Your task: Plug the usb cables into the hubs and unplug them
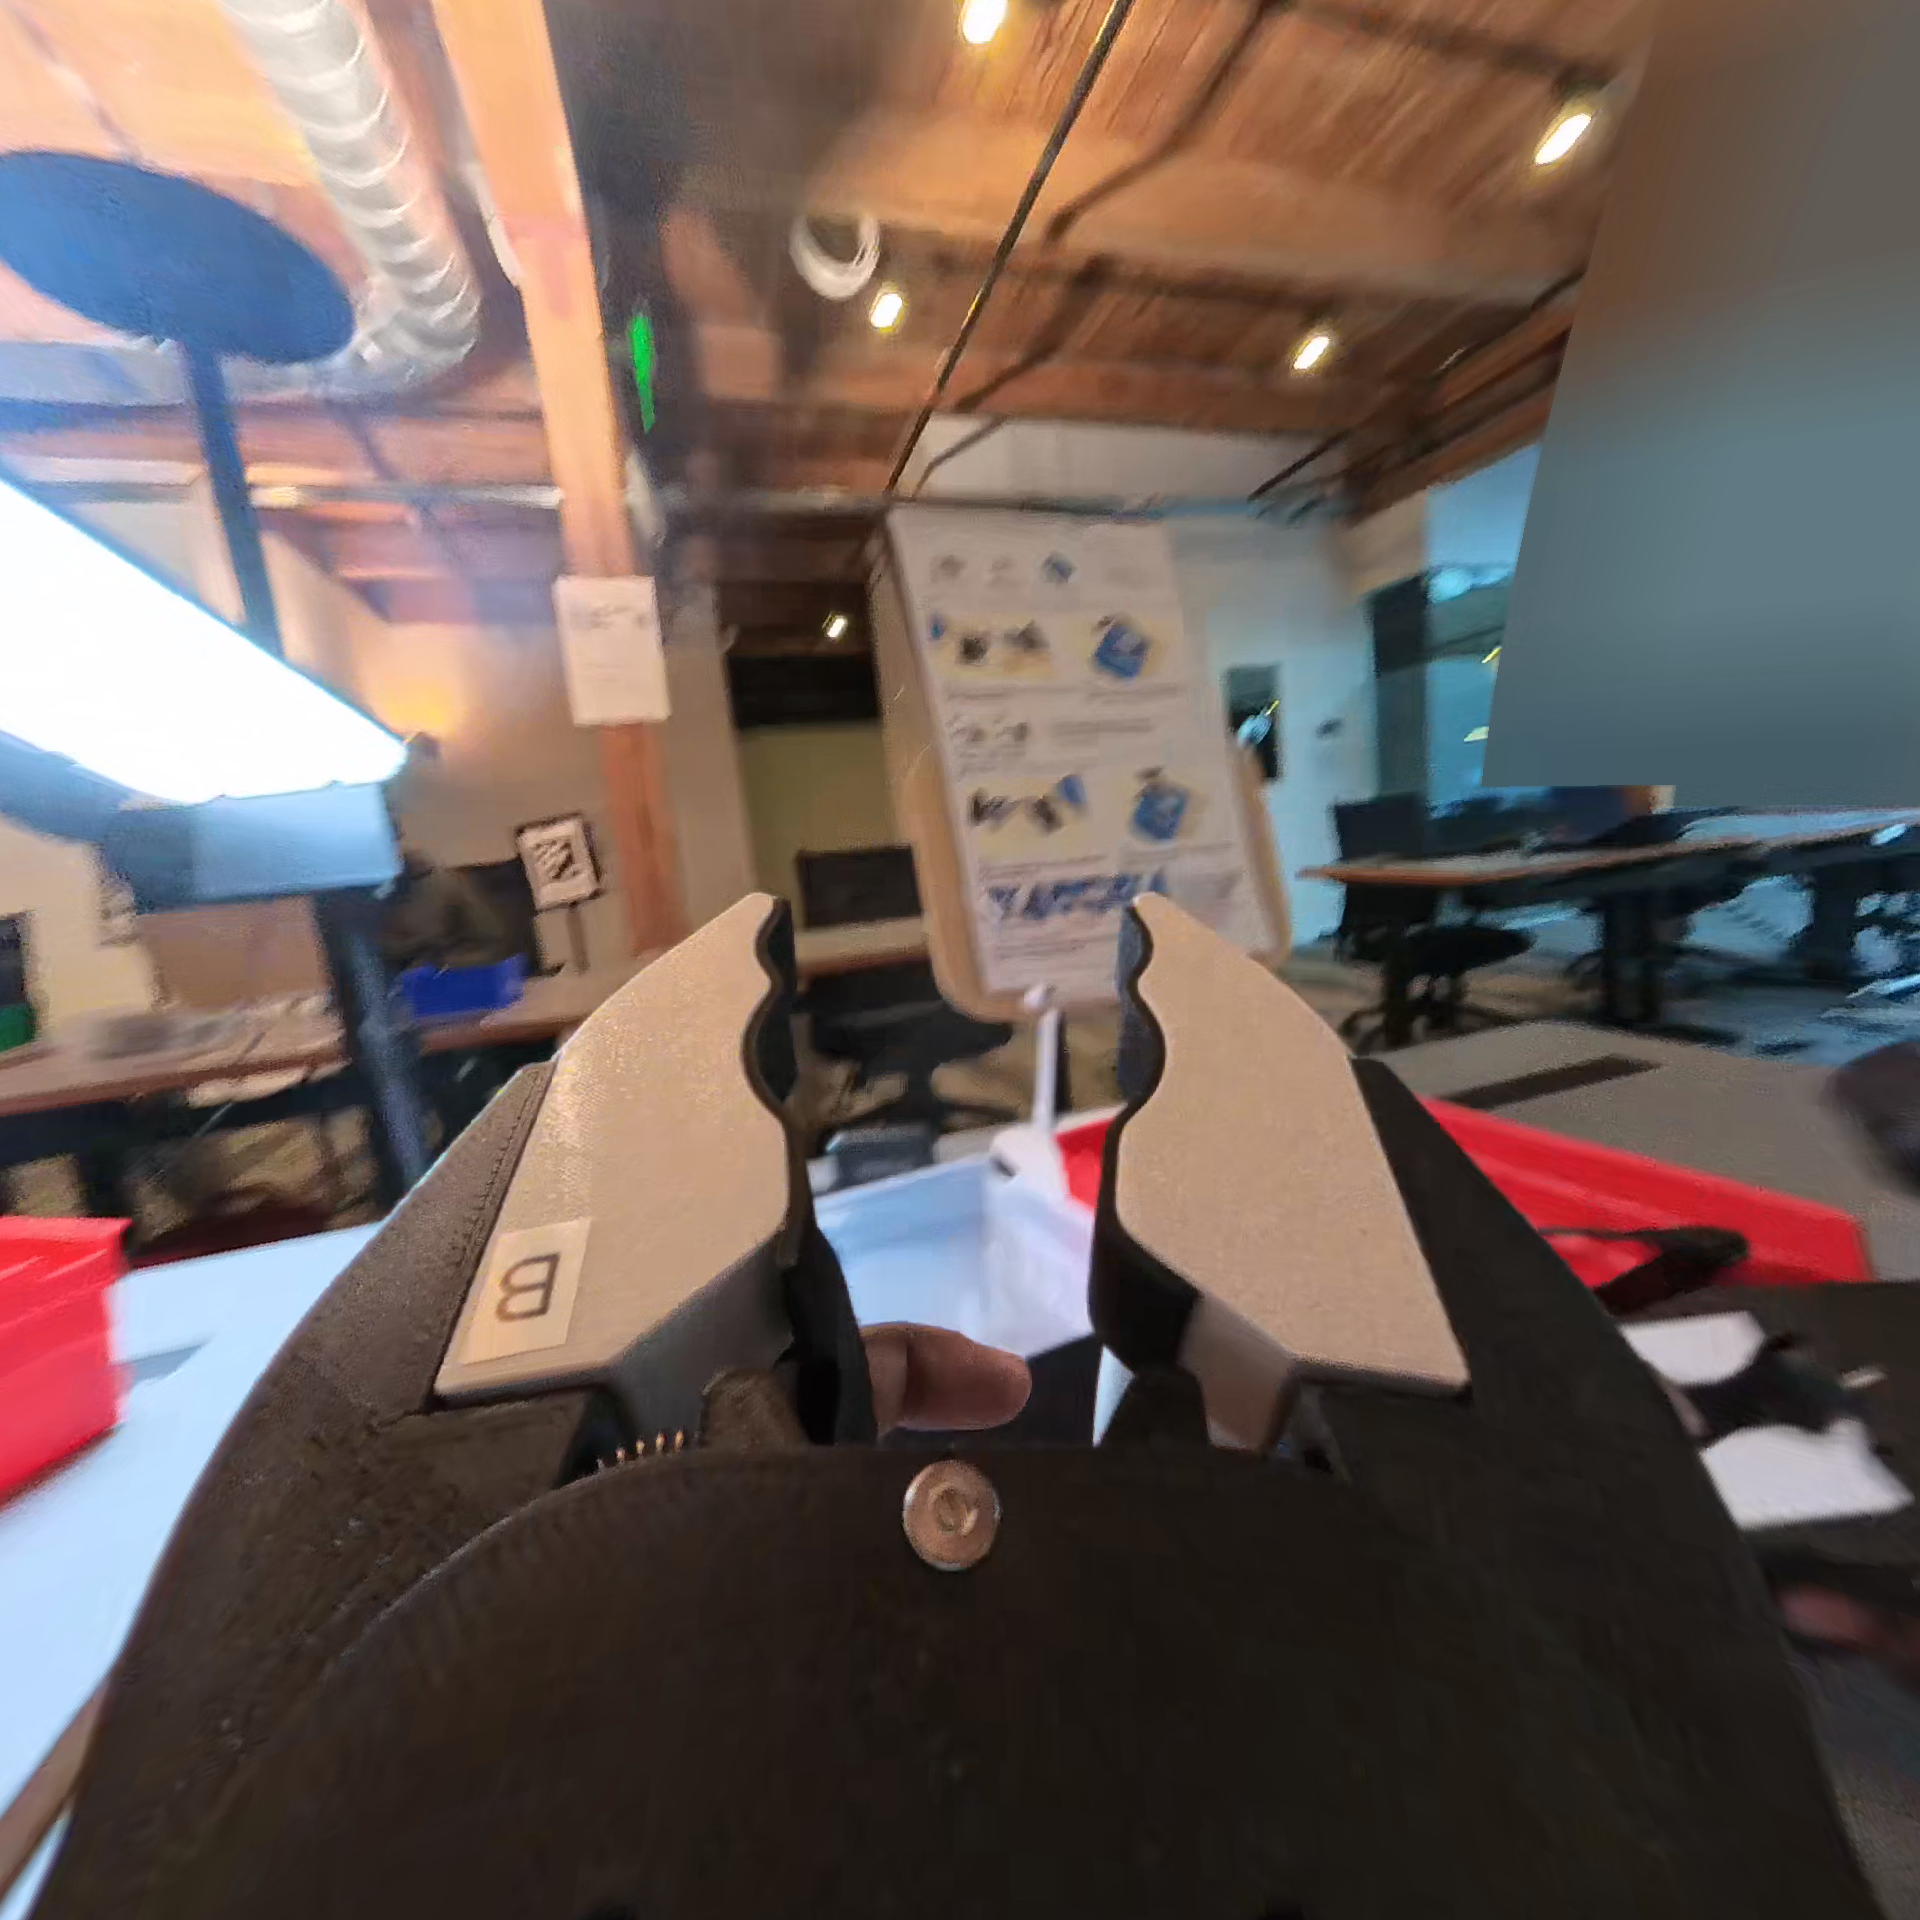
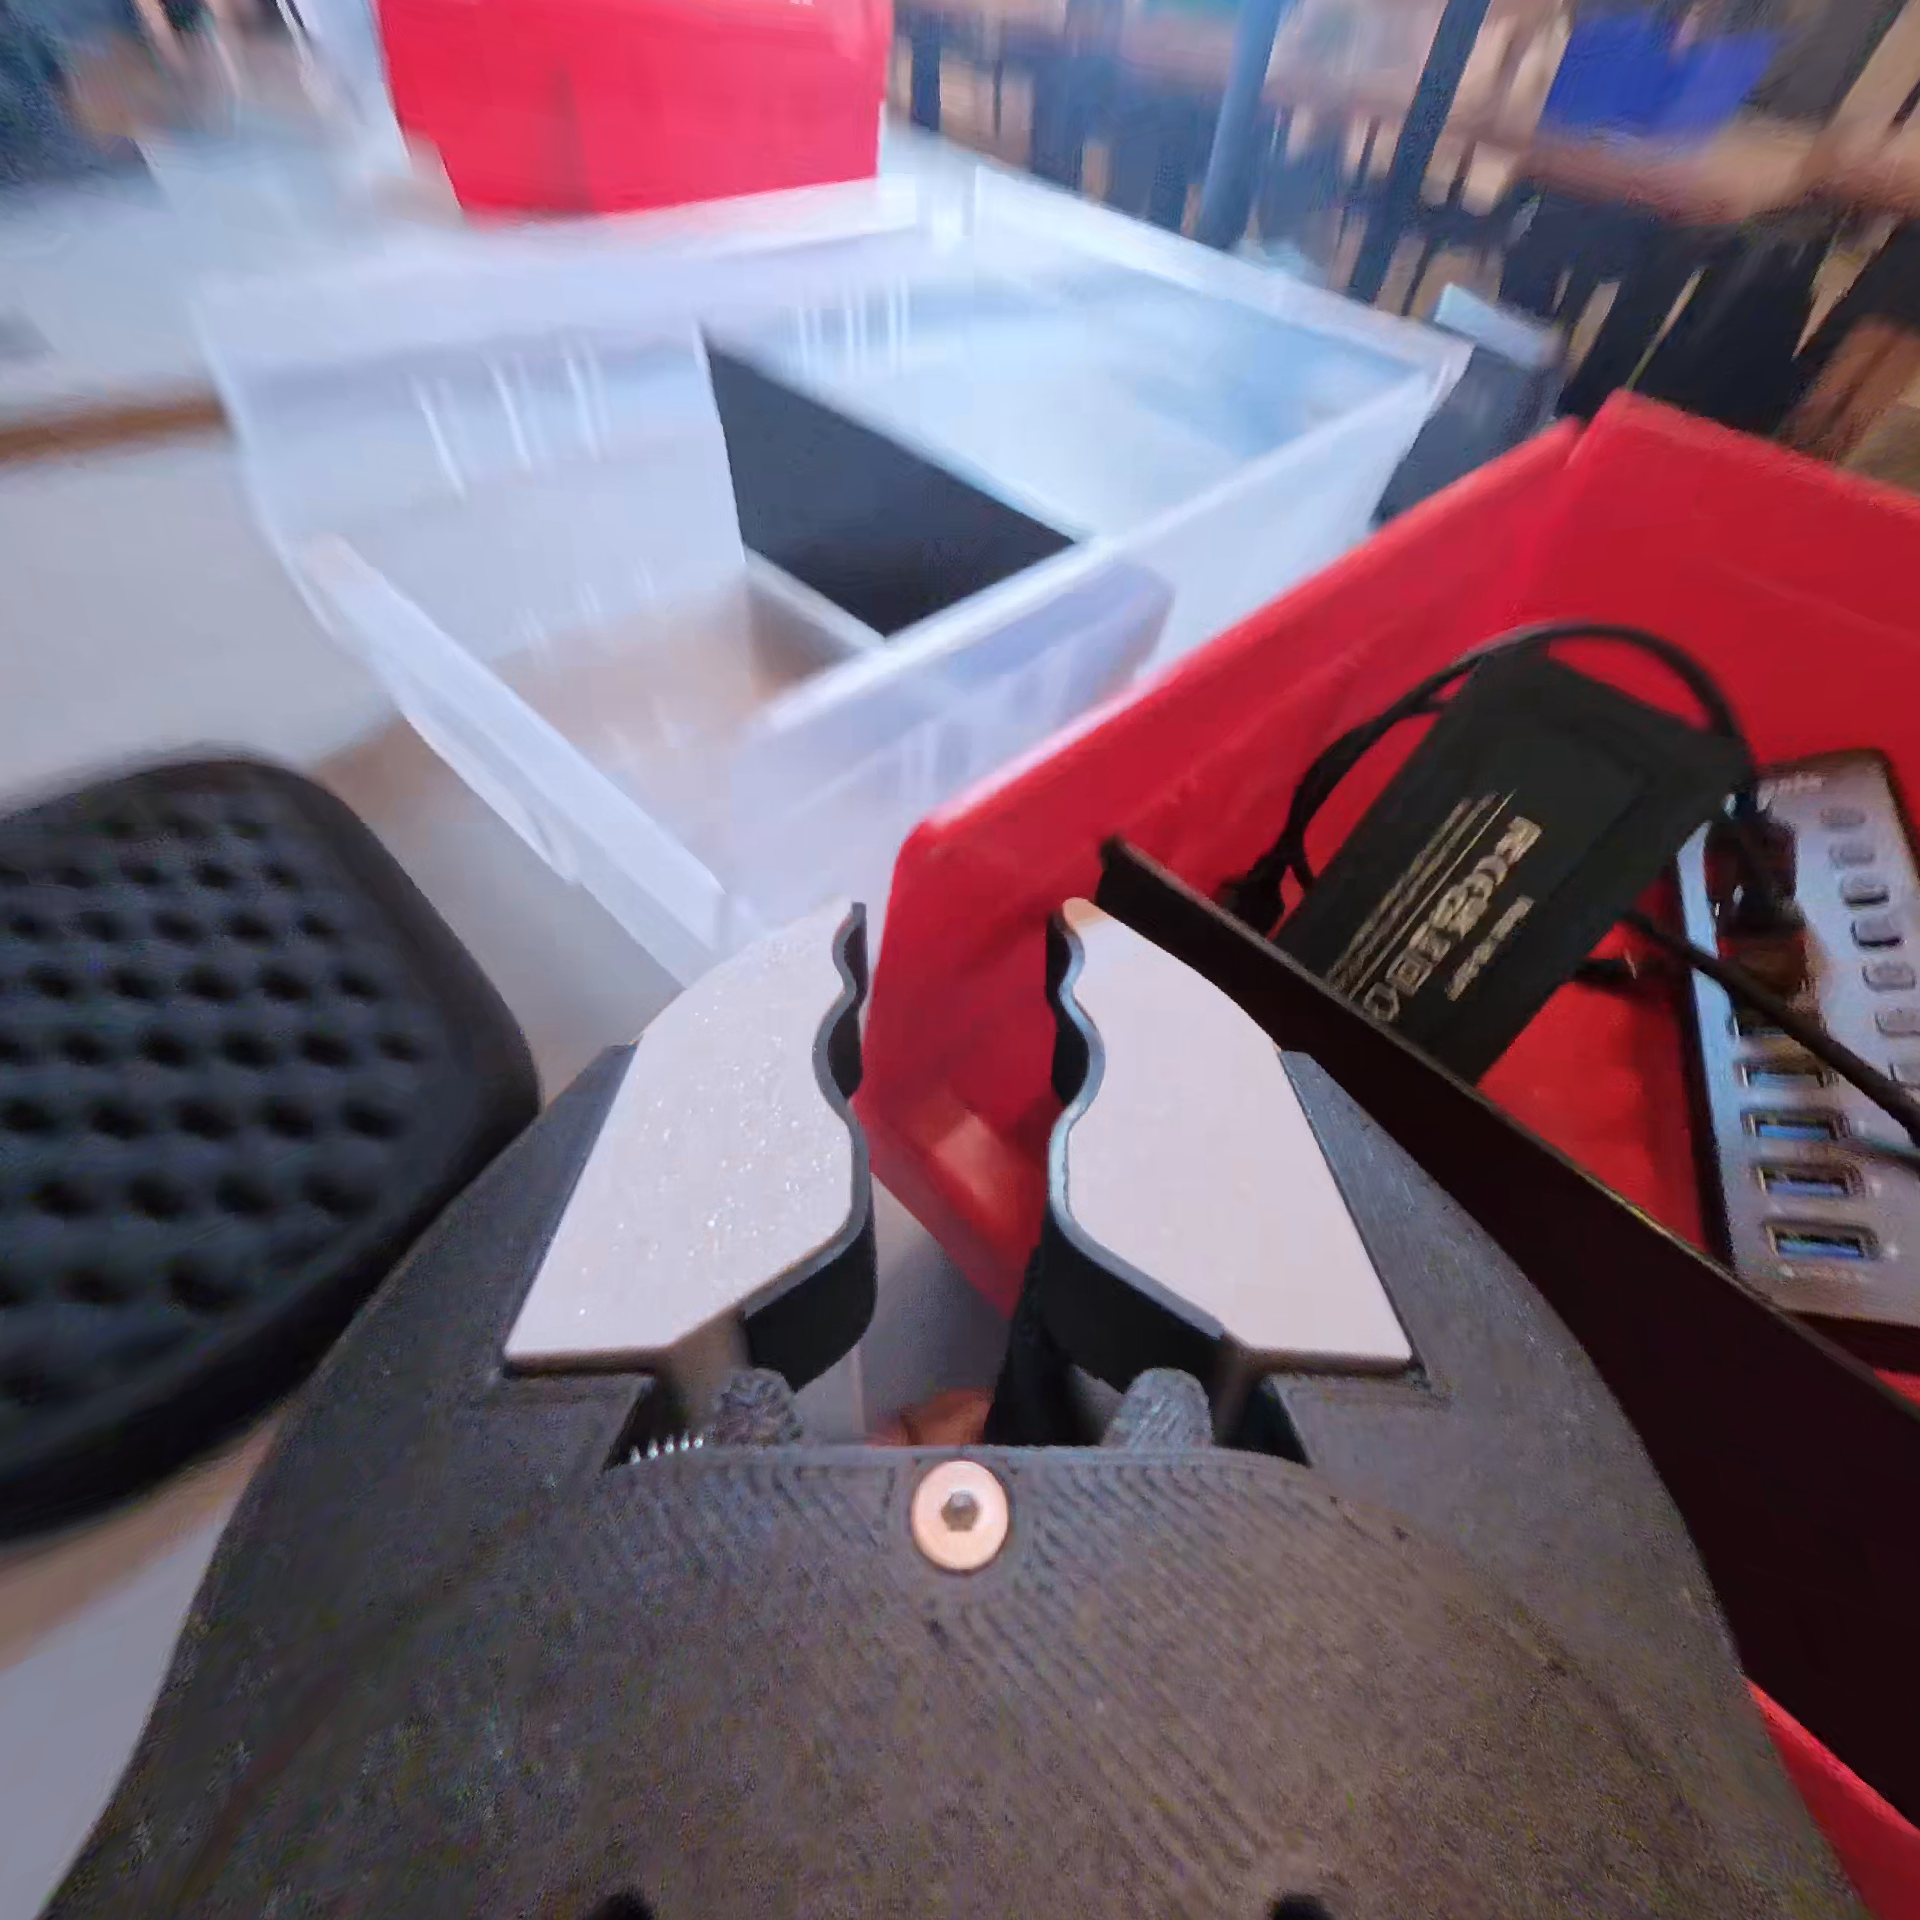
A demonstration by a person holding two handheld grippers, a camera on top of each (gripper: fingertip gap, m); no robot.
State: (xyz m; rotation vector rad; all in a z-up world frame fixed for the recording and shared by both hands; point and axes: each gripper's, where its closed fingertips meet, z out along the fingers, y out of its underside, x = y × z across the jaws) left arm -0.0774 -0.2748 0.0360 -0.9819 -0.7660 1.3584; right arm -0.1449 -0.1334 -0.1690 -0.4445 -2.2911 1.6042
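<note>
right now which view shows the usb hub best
The right wrist view: the hub lies in the red bin, its row of ports in sight. The left wrist view points out at the room and shows only the bin's rim, no hub.

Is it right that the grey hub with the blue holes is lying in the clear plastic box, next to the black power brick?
Not quite. The grey hub lies in the red bin, not the clear plastic box. The right wrist view shows this. The rest holds: its ports are blue, and the black power brick lies beside it in that red bin.
</note>
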